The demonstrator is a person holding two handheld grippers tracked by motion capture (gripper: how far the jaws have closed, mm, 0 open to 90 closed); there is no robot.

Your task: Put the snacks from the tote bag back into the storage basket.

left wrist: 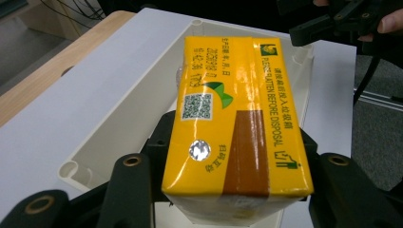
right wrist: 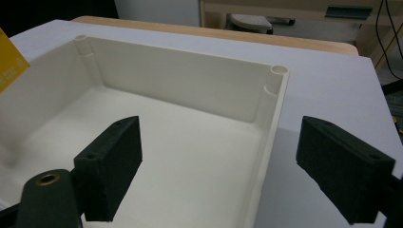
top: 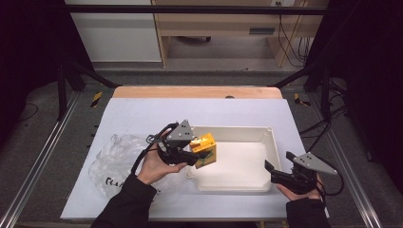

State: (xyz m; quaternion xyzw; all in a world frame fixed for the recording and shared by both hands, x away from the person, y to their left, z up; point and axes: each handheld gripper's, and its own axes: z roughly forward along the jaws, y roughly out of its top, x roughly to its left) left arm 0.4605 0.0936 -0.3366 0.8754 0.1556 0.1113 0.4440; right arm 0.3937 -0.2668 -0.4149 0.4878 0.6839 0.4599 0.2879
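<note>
Yellow carton, glossy, printed with green text and a QR code, clamped between the jaws of the left gripper and hanging tilted over the left end of the white tray, above the tray's floor rather than resting on it. Seen along the left gripper view: same carton lengthwise between the two black jaws, pads pressed to its long sides, a brown band across its near half, a small silver foil seal near the QR code, tray wall running below and to the left. Left hand wrapped under the gripper body, dark sleeve coming in from the bottom edge. Crumpled clear plastic bag lying on the pale desk just left of that hand, well apart from the tray. Right gripper held low at the tray's near right corner, jaws wide apart and holding nothing. From the right gripper view: one jaw over the tray's bare floor, the other outside it above the desk, tray rim running between the two, a sliver of yellow carton at the left edge.
</note>
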